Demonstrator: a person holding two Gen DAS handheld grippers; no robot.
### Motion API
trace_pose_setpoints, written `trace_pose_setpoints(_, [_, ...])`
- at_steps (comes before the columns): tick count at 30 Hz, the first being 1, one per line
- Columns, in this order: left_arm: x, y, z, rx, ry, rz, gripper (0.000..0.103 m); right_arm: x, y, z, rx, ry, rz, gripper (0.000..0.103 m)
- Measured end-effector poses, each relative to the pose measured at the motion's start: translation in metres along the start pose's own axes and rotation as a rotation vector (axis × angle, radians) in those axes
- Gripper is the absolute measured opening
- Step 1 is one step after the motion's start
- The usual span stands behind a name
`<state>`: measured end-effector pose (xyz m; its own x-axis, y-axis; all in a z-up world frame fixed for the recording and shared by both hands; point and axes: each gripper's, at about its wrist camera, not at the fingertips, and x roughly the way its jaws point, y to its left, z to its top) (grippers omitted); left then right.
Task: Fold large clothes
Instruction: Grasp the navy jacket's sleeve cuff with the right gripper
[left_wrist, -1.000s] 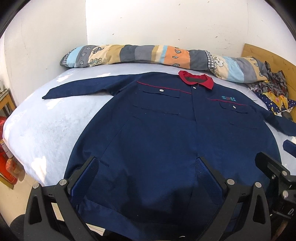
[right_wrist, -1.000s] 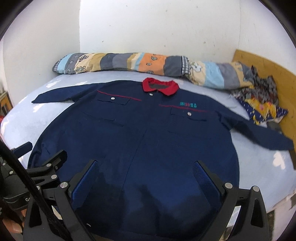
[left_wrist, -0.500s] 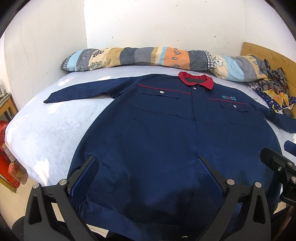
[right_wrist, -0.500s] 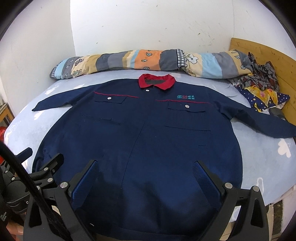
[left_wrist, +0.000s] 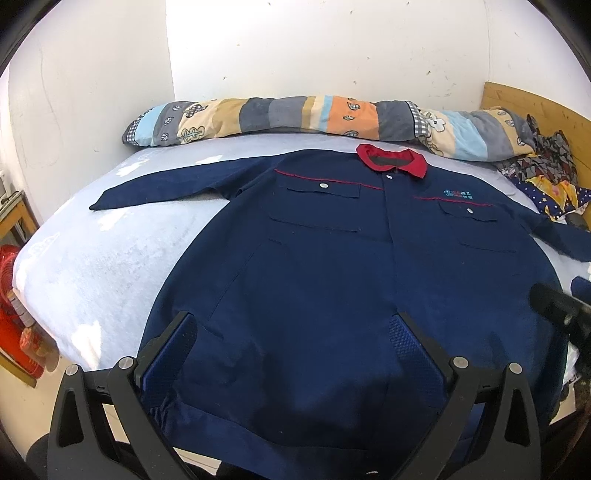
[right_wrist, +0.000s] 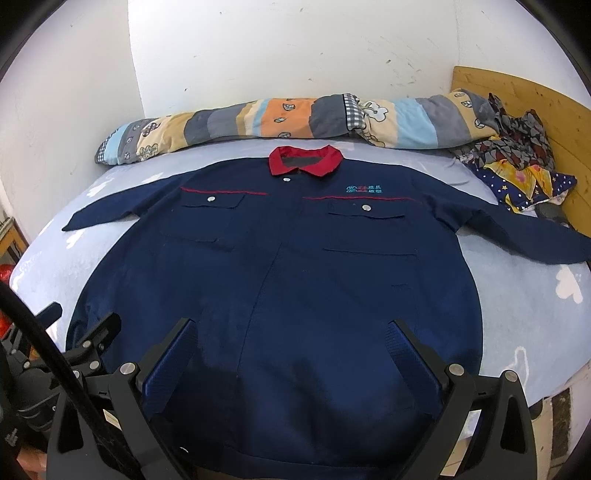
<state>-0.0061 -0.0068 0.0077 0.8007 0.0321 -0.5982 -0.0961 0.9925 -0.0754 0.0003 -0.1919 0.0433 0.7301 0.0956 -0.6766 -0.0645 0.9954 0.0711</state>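
Left wrist view: the left gripper (left_wrist: 291, 328), fingers spread apart, holds nothing above the hem of the navy jacket (left_wrist: 332, 258), which fills the frame's centre, spread flat on the bed (left_wrist: 110, 251).

Right wrist view: the right gripper (right_wrist: 291, 328), likewise apart, hangs at bottom centre over the jacket's hem; a striped quilt (right_wrist: 295, 118) lies across the top.

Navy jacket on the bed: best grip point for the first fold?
Probably the sleeve cuffs. The navy jacket lies flat, front up, both sleeves spread. The left tongs could come from the outer side for the left cuff, the right tongs likewise for the right cuff. Both are open and hold nothing.
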Motion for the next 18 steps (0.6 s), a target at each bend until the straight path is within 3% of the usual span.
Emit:
trace_pose_setpoints(3, [0.0, -0.001, 0.008, 0.013, 0.01, 0.009, 0.103, -0.007, -0.02, 0.008, 0.067, -0.02, 0.019, 0.103])
trace_pose_setpoints(8, [0.004, -0.01, 0.035, 0.061, 0.006, 0.02, 0.103, -0.027, -0.096, 0.027, 0.288, -0.077, 0.043, 0.103])
trace_pose_setpoints(14, [0.041, -0.051, 0.086, 0.174, 0.022, -0.073, 0.103, -0.066, -0.225, 0.033, 0.573, -0.181, 0.097, 0.103])
trace_pose_setpoints(17, [0.076, -0.067, 0.082, 0.188, 0.088, -0.121, 0.103, -0.082, -0.292, 0.032, 0.645, -0.202, 0.007, 0.098])
trace_pose_setpoints(18, [0.087, -0.07, 0.076, 0.19, 0.121, -0.106, 0.103, -0.086, -0.321, 0.029, 0.685, -0.208, -0.003, 0.092])
